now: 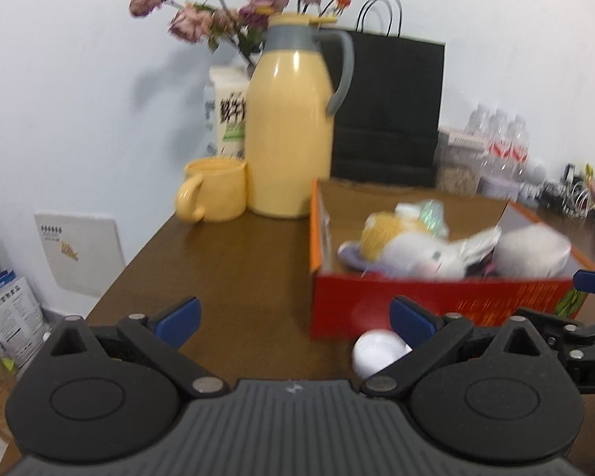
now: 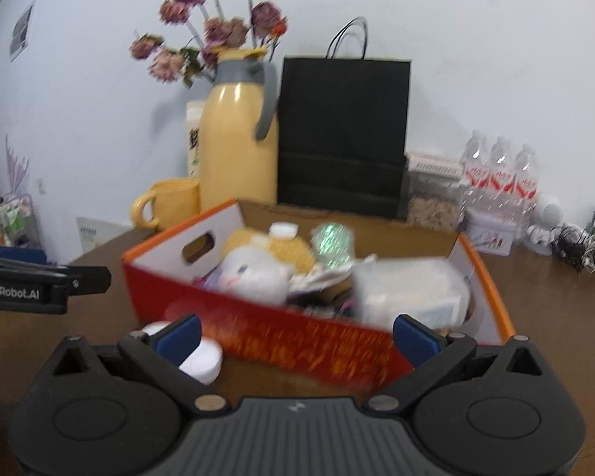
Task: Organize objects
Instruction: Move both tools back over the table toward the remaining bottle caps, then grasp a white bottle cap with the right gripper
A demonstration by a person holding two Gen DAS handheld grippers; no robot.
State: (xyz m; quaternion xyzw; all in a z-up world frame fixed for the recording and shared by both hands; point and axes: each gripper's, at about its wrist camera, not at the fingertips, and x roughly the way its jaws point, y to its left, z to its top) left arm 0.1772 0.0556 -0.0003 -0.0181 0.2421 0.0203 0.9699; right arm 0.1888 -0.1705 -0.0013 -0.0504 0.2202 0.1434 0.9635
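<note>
On brown wooden table (image 1: pixel 234 277), left to right: yellow ceramic mug (image 1: pixel 212 194) touching tall yellow thermos jug with grey handle (image 1: pixel 291 119); black paper carrier bag (image 1: pixel 388 107) behind; open red-orange cardboard box (image 1: pixel 436 301) holding white plush rabbit (image 1: pixel 424 258), yellow knitted toy (image 1: pixel 380 230), white soft bundle (image 1: pixel 531 250). Small white round container (image 1: pixel 377 351) on table just beside box front. Left gripper (image 1: pixel 295 317) jaws wide apart, empty. Right gripper (image 2: pixel 295 335) jaws wide apart, empty, near box front wall.

Each gripper (image 1: pixel 295 323) is black with a ridged grey middle, blue finger pads (image 2: pixel 180 337), silver screws, and white "GenRobot.AI" letters.
</note>
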